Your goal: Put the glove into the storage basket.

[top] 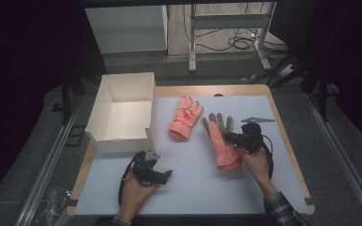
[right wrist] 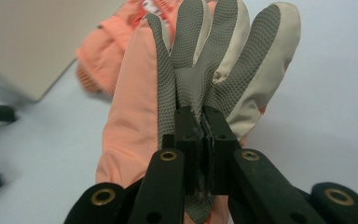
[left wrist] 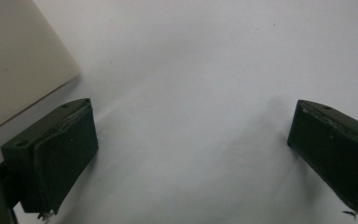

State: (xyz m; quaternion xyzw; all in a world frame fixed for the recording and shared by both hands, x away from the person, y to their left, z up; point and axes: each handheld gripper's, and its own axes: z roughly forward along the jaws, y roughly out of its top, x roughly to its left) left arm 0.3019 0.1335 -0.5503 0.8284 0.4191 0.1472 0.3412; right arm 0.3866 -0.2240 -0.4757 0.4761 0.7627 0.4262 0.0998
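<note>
While the left gripper (top: 162,175) is idling wide open beside the white box (top: 122,110), the right gripper (right wrist: 200,122) is pinching the soft, light, floppy orange glove (top: 222,141) by its grey palm fabric above the table (top: 193,188).

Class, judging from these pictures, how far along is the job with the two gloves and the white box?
Done: nothing lies in the white box. In hand: the right gripper is shut on the grey-palmed glove. Left: the other glove lies on the table; the left gripper is open.
</note>
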